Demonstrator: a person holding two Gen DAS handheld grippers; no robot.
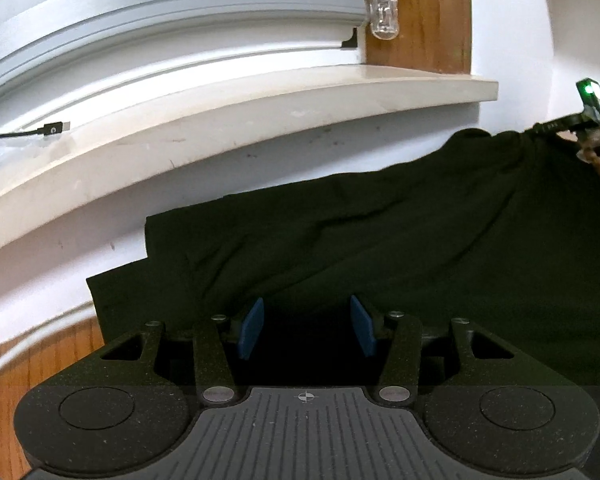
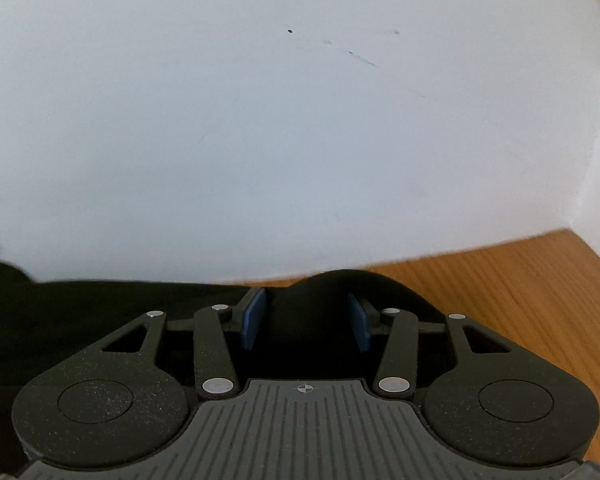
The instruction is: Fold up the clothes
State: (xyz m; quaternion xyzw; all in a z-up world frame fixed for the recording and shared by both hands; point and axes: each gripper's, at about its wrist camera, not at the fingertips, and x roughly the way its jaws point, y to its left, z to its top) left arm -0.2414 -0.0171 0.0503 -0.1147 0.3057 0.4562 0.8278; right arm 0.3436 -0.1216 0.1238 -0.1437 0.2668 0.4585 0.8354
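Observation:
A black garment (image 1: 380, 240) hangs stretched between my two grippers in front of a white wall. In the left wrist view its cloth runs down into my left gripper (image 1: 307, 326), whose blue pads (image 1: 252, 328) stand partly apart with dark fabric bunched between them. At the far right of that view, my right gripper (image 1: 538, 128) pinches the garment's raised far corner, with a person's hand (image 1: 596, 152) behind it. In the right wrist view a hump of the black garment (image 2: 328, 304) fills the gap of the right gripper (image 2: 306, 320). The rest of the cloth trails off to the left.
A wooden table (image 2: 520, 288) lies below, and its edge (image 1: 40, 364) shows left of the garment. A white wall (image 2: 260, 120) stands close behind. A pale window sill (image 1: 260, 112) juts out above, with a black cable plug (image 1: 54, 129) on it and a clear clip (image 1: 384, 12) hanging.

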